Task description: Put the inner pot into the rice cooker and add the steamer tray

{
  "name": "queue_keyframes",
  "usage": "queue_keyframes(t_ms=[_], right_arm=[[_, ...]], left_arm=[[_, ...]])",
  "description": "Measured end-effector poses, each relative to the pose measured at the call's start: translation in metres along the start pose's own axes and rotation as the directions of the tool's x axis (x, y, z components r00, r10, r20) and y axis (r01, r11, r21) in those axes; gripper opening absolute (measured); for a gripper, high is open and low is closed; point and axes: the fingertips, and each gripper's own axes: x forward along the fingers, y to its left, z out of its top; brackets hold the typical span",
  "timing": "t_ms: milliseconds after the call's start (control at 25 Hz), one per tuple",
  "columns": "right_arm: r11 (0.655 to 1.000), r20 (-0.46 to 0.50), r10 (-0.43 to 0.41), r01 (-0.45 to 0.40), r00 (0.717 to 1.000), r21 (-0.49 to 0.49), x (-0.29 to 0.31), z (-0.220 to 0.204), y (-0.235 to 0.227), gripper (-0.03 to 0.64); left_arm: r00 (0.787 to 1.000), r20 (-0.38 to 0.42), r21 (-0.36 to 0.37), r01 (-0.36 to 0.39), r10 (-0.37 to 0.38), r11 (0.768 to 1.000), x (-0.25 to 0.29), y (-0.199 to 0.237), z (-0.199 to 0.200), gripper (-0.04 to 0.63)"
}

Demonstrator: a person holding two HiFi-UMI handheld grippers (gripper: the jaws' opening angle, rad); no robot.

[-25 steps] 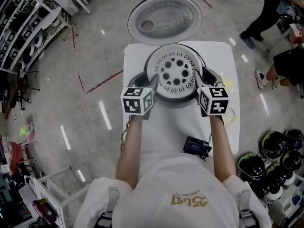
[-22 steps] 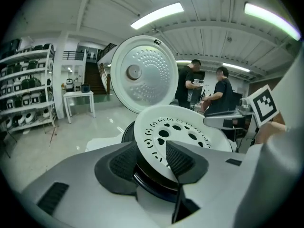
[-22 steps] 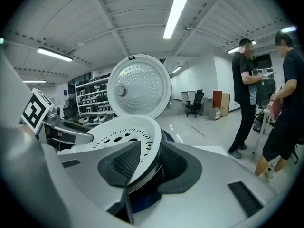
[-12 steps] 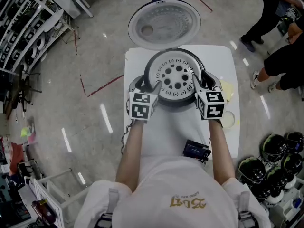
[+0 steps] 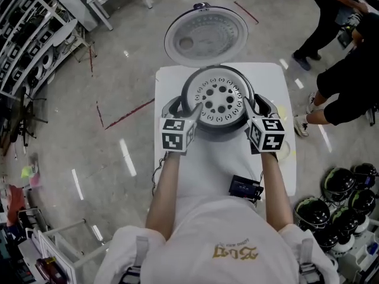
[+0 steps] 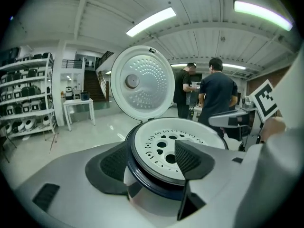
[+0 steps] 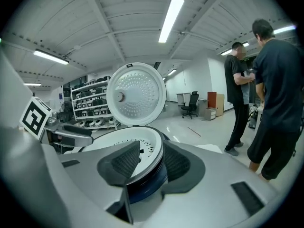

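Observation:
The white perforated steamer tray lies flat in the mouth of the rice cooker, whose lid stands open behind it. The tray covers the inside, so the inner pot is hidden. My left gripper straddles the cooker's left rim and its jaws are opening. One pad is over the tray, the other outside the dark rim, and neither presses. My right gripper straddles the right rim the same way, open, with the tray's edge between its pads.
The cooker stands on a small white table with a black device near its front edge. People stand at the right, round dark cookers sit on the floor at lower right, and shelving lines the left.
The left gripper's jaws have spread wider around the rim, and the right gripper's have eased apart a little. Both hands have stayed at the cooker's sides.

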Motion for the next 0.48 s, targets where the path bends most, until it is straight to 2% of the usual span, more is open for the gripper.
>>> queue_keyframes(t_ms=[120,200,360,480], right_arm=[[0.997,0.02,-0.011,0.009,1.0,0.073,-0.016,-0.003,0.007,0.139],[0.993,0.034,-0.023,0.019,0.999,0.117,-0.023,-0.002,0.013,0.13],[0.986,0.057,-0.059,0.05,0.997,0.158,-0.04,-0.001,0.03,0.113],[0.982,0.076,-0.086,0.072,0.993,0.174,-0.061,-0.004,0.041,0.093]], left_arm=[[0.998,0.032,-0.07,0.058,-0.055,0.996,-0.011,-0.005,0.001,0.303],[0.994,0.046,-0.099,0.098,-0.094,0.99,-0.018,-0.005,0.002,0.267],[0.987,0.064,-0.107,0.153,-0.146,0.983,-0.036,-0.002,0.002,0.188],[0.982,0.082,-0.098,0.179,-0.172,0.979,-0.053,-0.004,0.002,0.153]])
